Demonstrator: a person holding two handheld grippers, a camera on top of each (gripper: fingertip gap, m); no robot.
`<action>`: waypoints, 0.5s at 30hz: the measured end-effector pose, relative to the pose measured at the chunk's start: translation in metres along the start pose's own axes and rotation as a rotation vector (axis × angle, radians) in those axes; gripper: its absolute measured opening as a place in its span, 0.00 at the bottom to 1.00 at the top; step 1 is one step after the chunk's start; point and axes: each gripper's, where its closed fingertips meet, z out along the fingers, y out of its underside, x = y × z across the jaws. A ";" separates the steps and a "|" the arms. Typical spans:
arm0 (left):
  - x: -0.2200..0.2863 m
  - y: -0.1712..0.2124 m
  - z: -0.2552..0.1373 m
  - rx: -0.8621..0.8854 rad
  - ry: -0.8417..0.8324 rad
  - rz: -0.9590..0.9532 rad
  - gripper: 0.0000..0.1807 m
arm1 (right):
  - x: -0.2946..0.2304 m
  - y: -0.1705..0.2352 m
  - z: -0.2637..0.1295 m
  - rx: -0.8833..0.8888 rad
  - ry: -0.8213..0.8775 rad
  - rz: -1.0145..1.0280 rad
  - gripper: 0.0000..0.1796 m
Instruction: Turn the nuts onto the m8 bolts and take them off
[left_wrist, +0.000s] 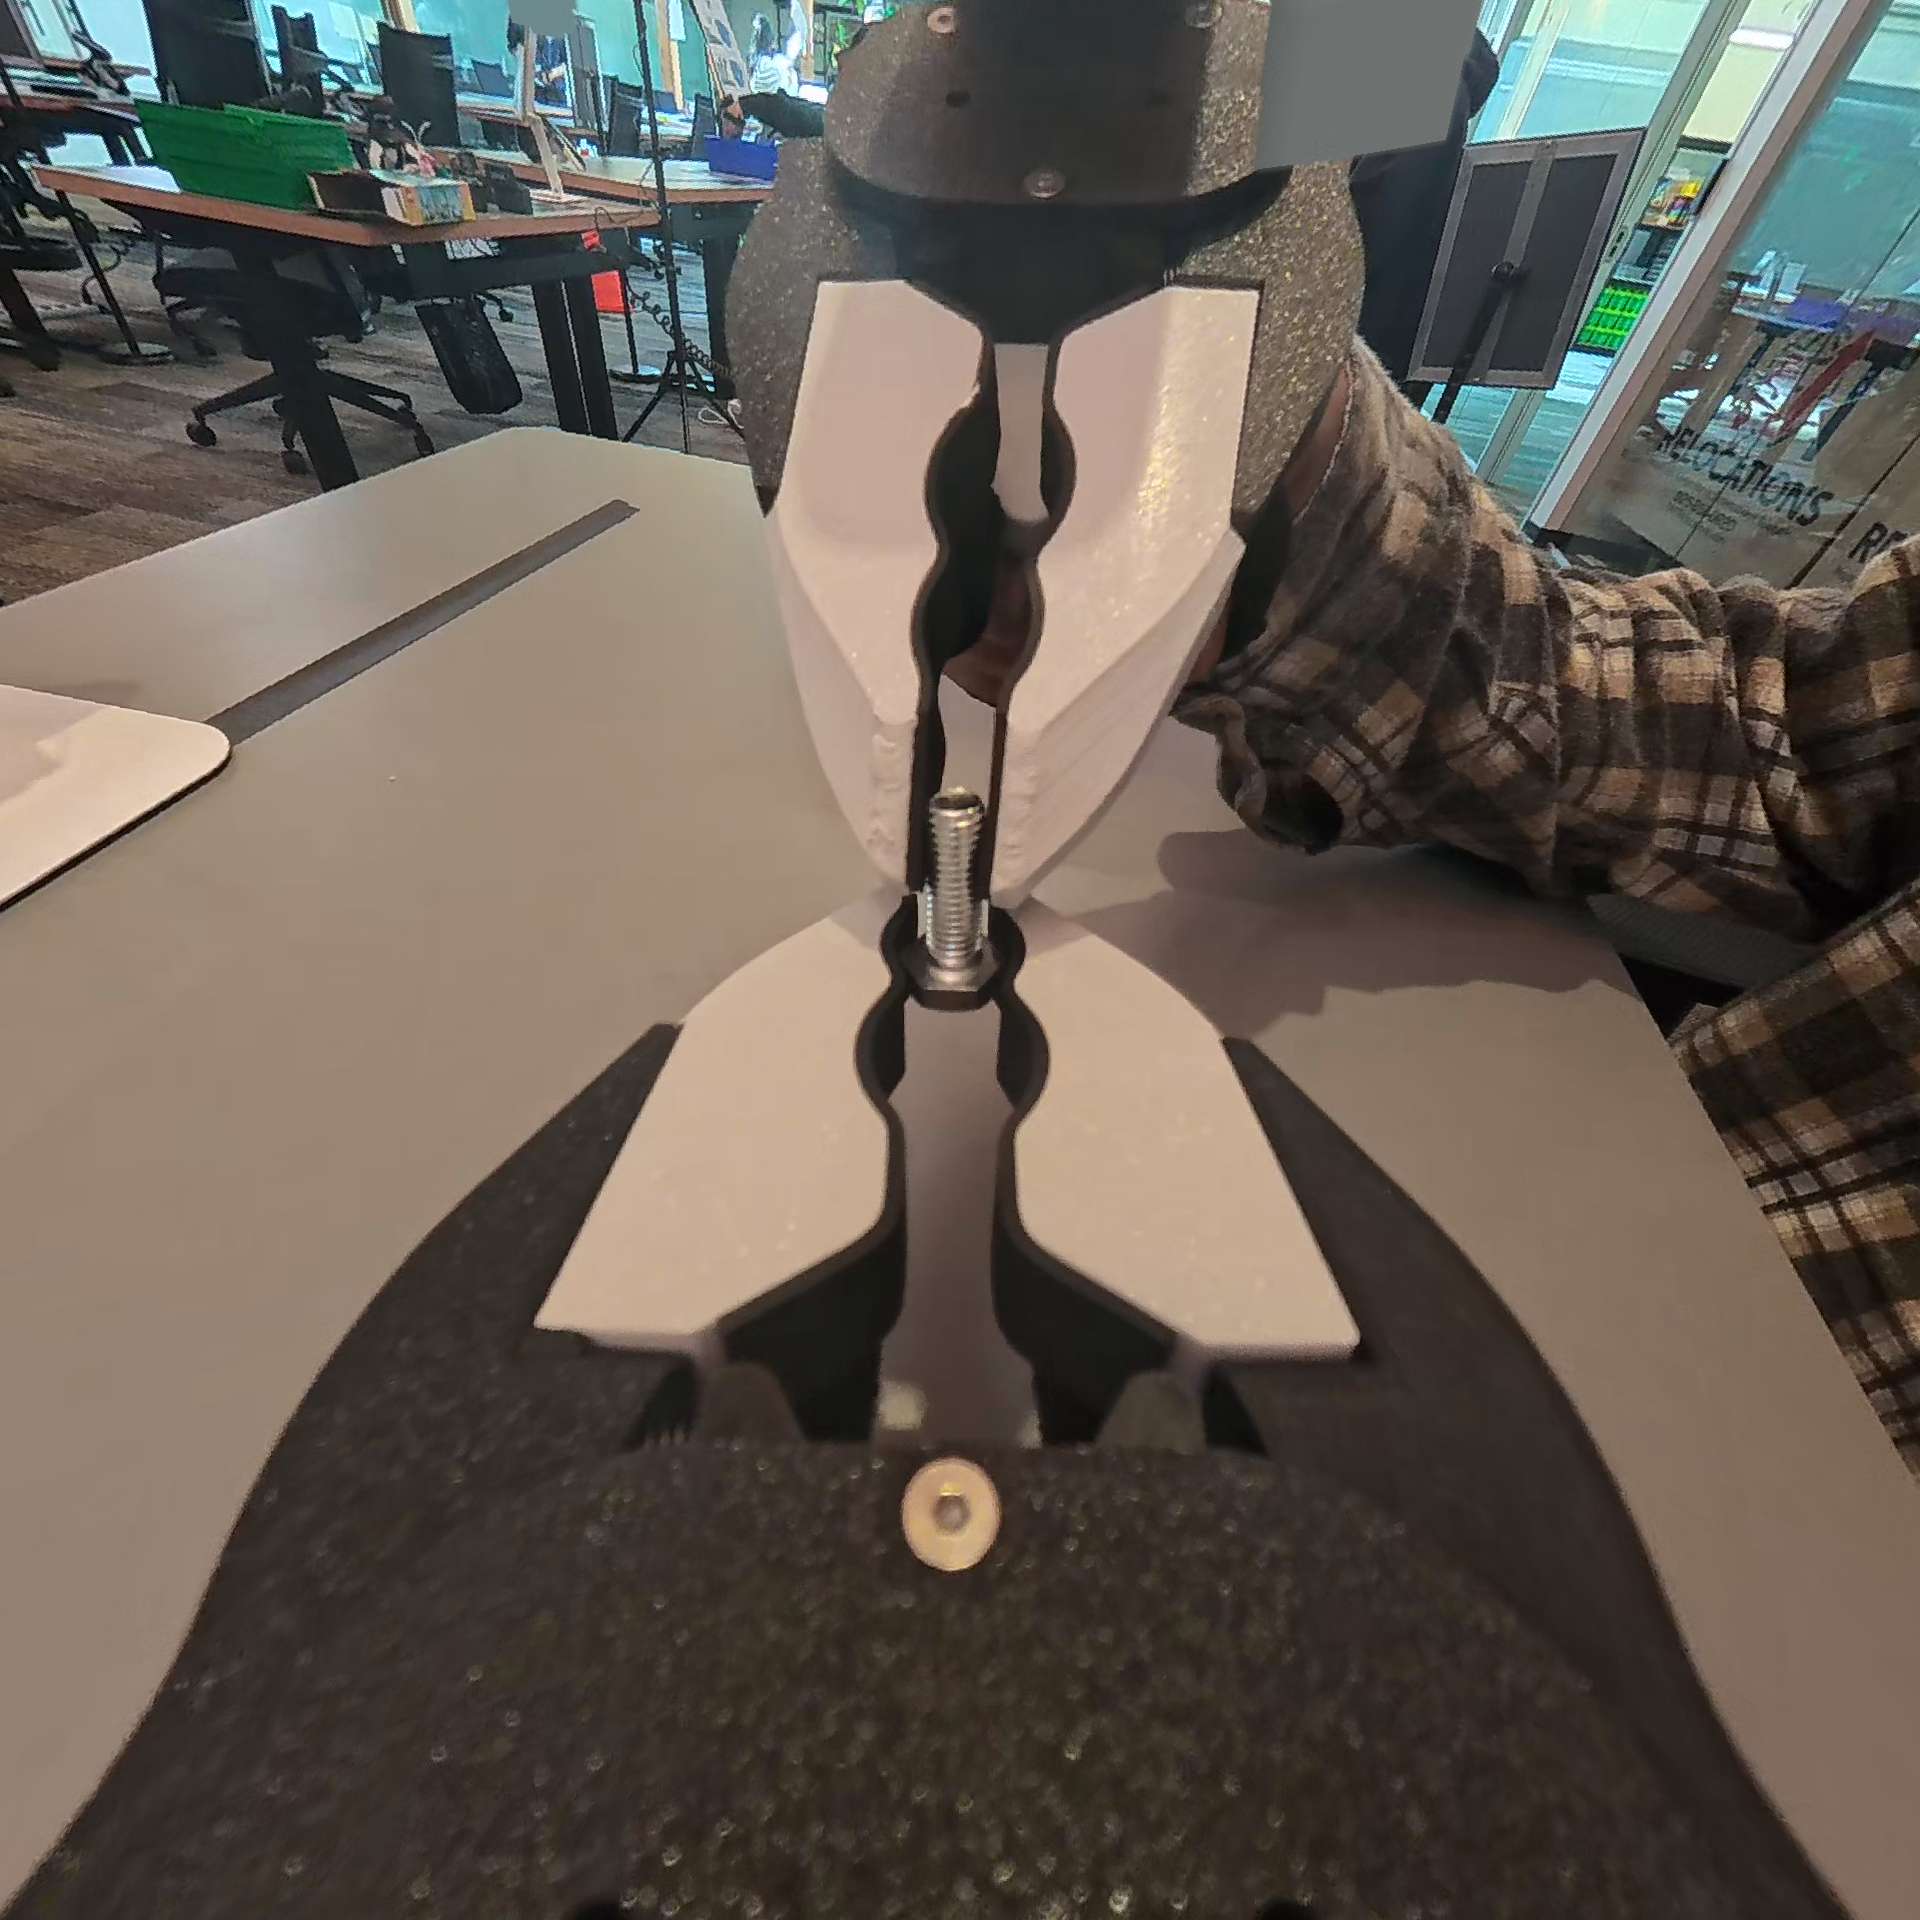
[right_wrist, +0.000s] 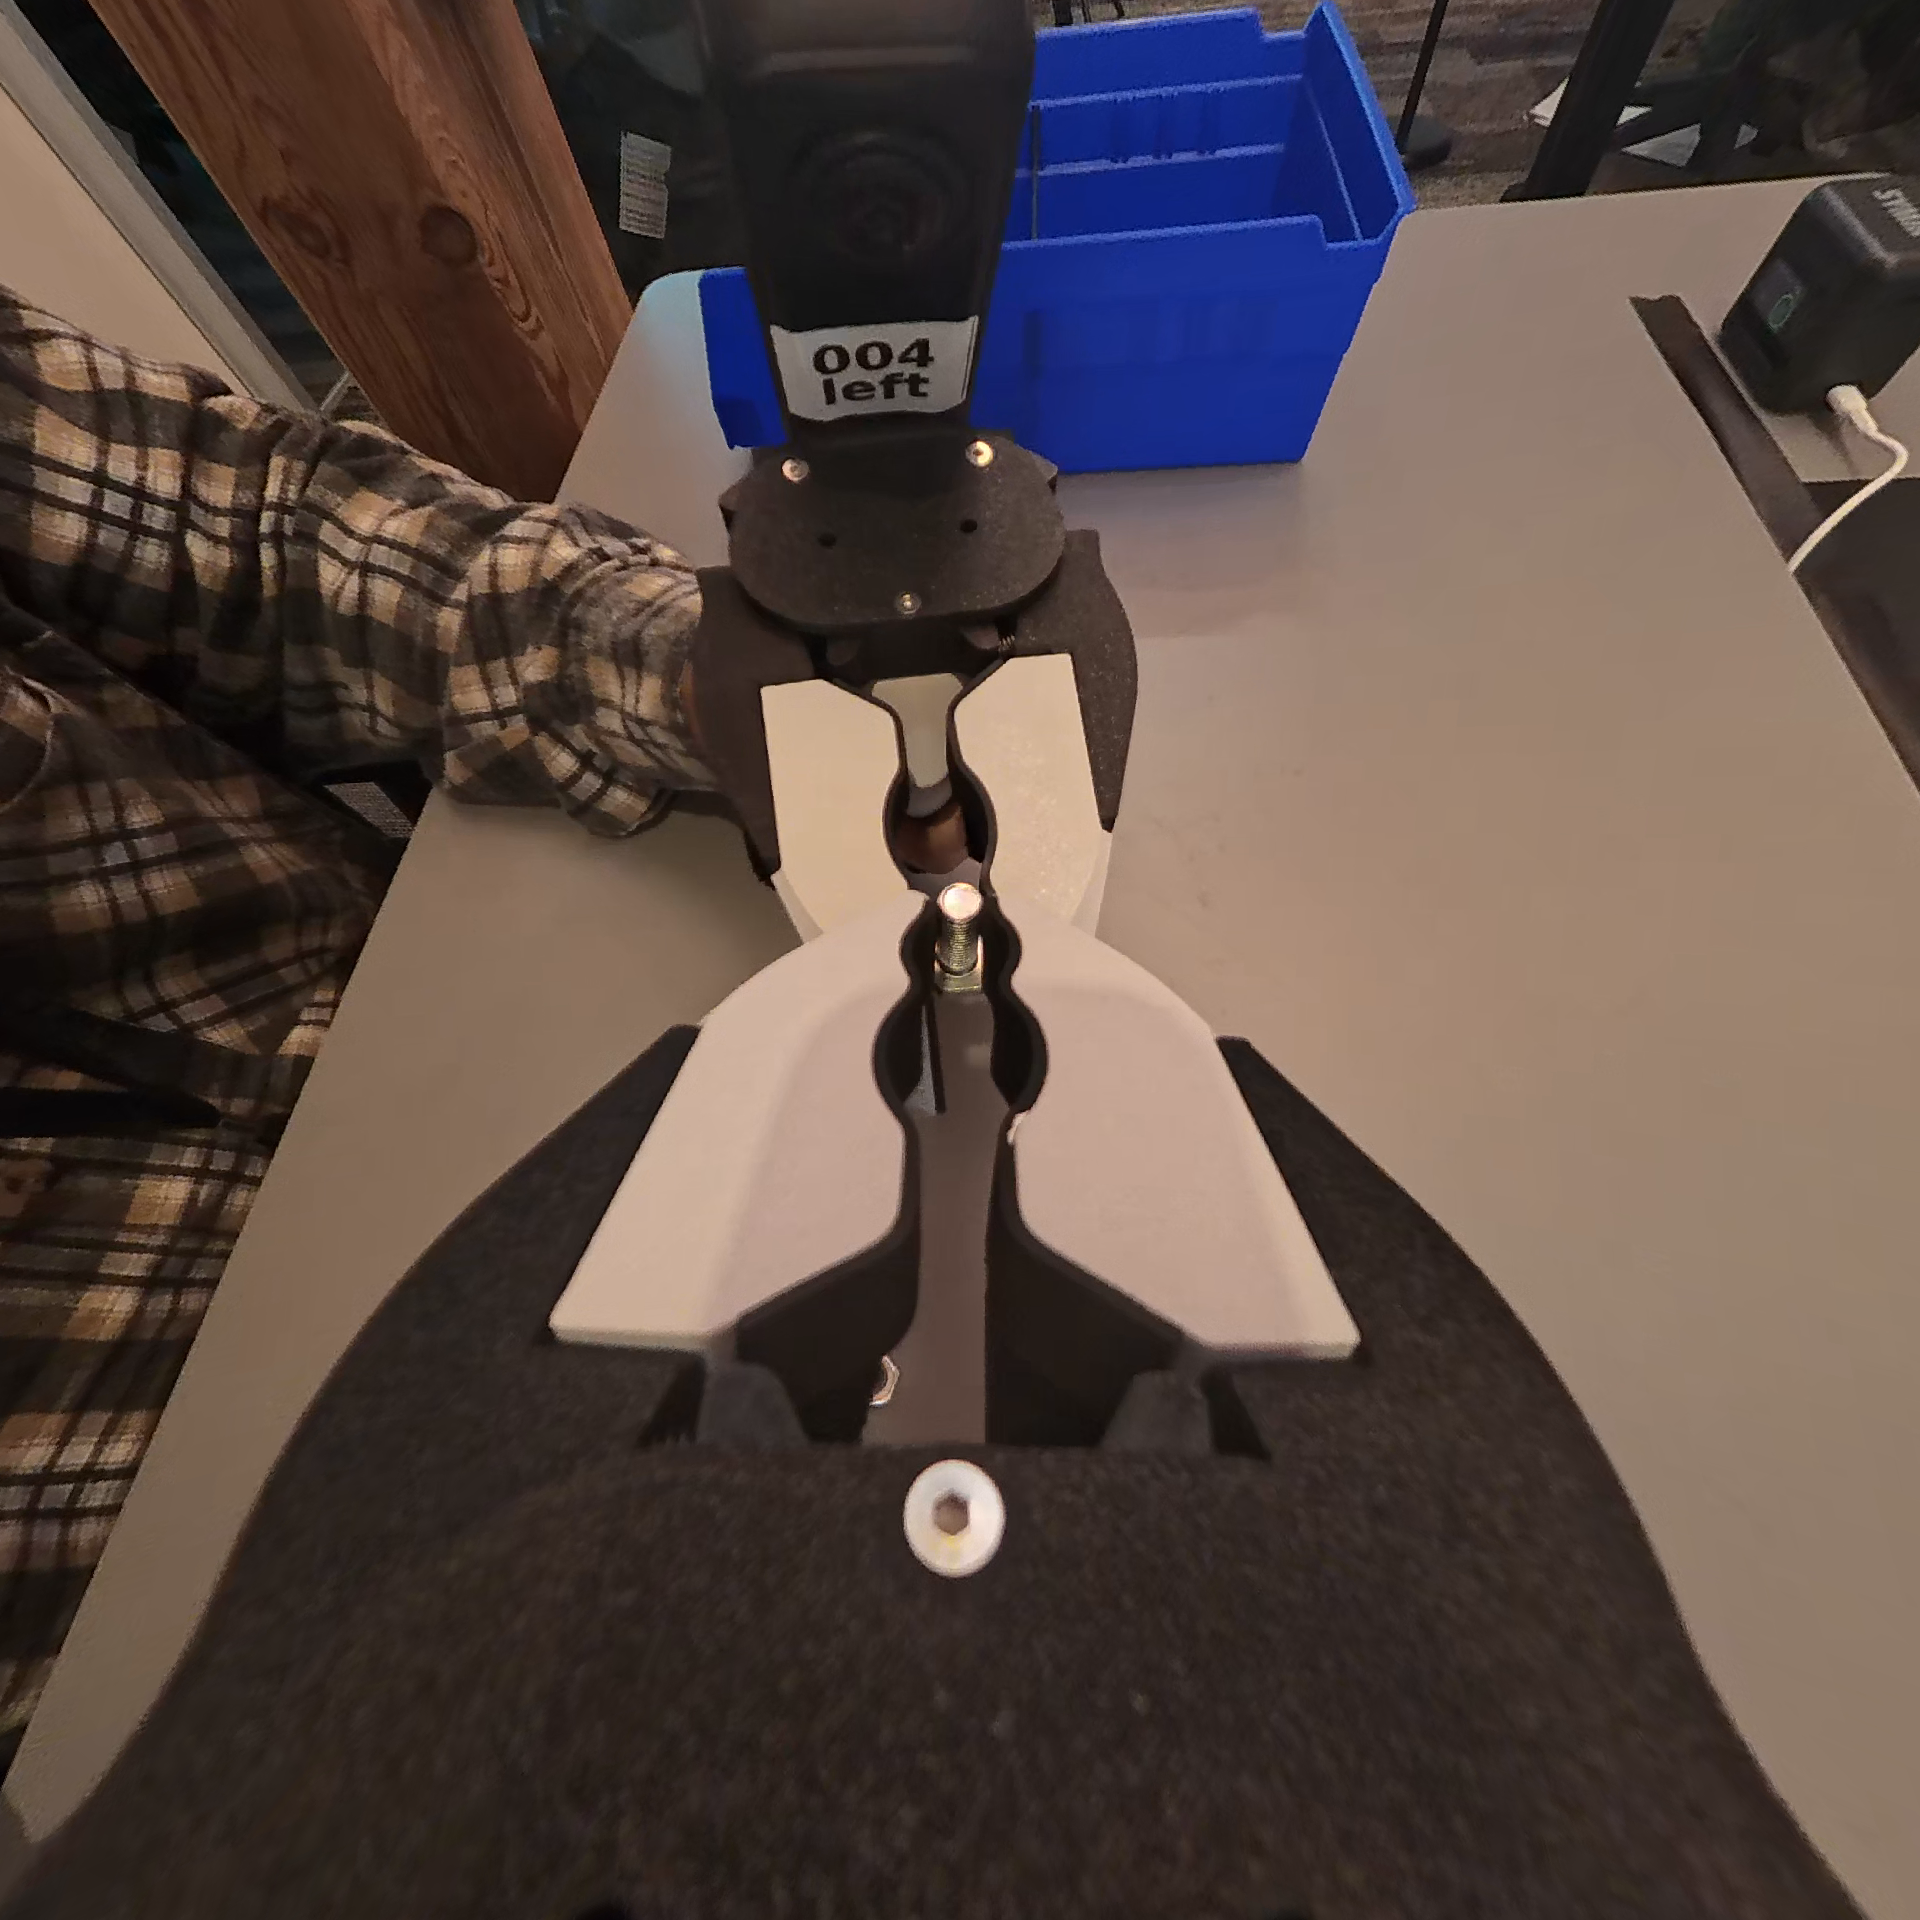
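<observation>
Landmark: the bolt (left_wrist: 956, 873), one only, held above the grey table (left_wrist: 416, 935).

Left wrist view: the left gripper (left_wrist: 951, 961) has its fingers drawn nearly together, with the notch at their tips clamped on the nut (left_wrist: 951, 982) at the bolt's near end. The bare thread runs away from the nut and up between the right gripper's fingers.

Right wrist view: the right gripper (right_wrist: 961, 935) has its fingers narrowly apart, flanking the bolt. Contact with the thread cannot be told from either view.

Seen only in the right wrist view:
- one blue bin (right_wrist: 1195, 343) beyond the bolt, at the table's far edge
- one black box (right_wrist: 1829, 301) with a white cable (right_wrist: 1860, 457), far right of the bolt
- one blurred metal hex piece (right_wrist: 883, 1382) on the table, nearer the camera than the bolt

Seen only in the left wrist view: one white board (left_wrist: 94, 769), well left of the bolt.

Room: bare tabletop lies on both sides of the bolt. A plaid sleeve (left_wrist: 1455, 665) rests on the table's edge.

Count: two grippers, one bolt, one nut on it.
</observation>
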 end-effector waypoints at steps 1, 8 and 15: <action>0.000 0.000 0.000 -0.002 -0.002 0.001 0.07 | 0.000 0.000 0.000 0.002 -0.001 -0.002 0.04; -0.003 -0.001 -0.002 0.004 -0.015 -0.012 0.06 | 0.003 -0.010 -0.013 0.082 0.052 -0.058 0.17; -0.015 -0.005 -0.010 0.064 -0.048 -0.041 0.07 | -0.007 0.045 -0.045 0.049 0.163 -0.055 0.21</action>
